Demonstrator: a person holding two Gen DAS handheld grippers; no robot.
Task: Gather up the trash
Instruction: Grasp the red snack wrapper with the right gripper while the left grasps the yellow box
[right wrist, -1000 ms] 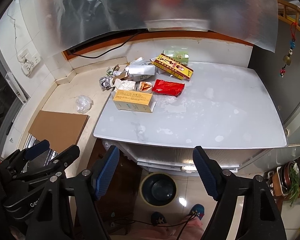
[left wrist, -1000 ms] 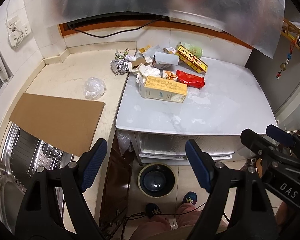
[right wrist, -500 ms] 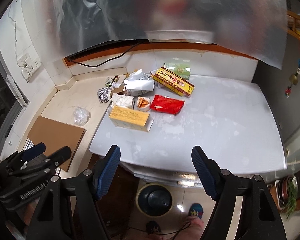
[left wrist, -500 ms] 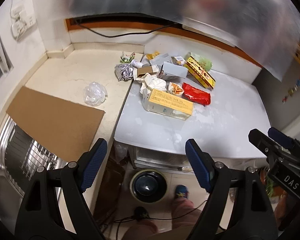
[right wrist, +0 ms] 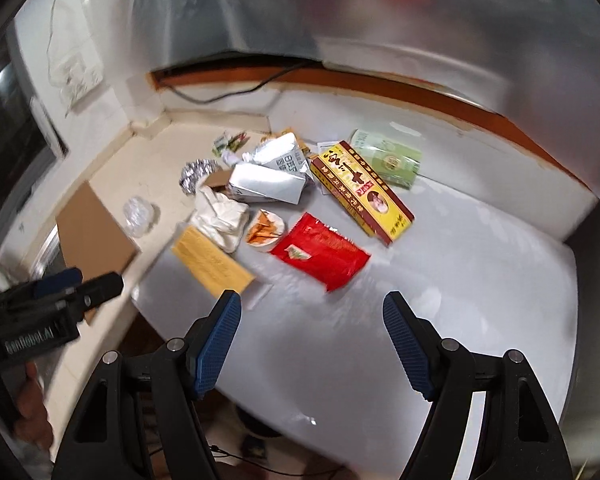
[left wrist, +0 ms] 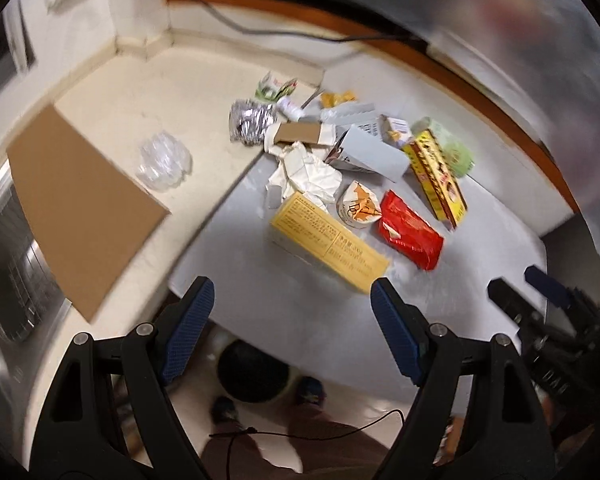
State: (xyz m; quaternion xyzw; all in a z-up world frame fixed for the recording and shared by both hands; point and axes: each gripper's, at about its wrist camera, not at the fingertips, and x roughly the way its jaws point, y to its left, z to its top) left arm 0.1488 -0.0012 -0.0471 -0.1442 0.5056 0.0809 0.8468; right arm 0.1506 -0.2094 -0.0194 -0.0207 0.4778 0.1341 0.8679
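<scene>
Whole left wrist view smeared by motion, so print on the yellow box (left wrist: 329,241) unreadable. Dark round bin (left wrist: 253,371) under the white table (left wrist: 312,320) half hidden by the tabletop edge. Green packet (right wrist: 388,158) partly tucked behind the long yellow-and-red box (right wrist: 362,192). Upper wall just a blurry glare.

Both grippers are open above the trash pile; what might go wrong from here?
The yellow box lies near the table edge; a nudge from the left gripper might tip it off. The red packet lies flat, so the right gripper may slide it instead of pinching it.
</scene>
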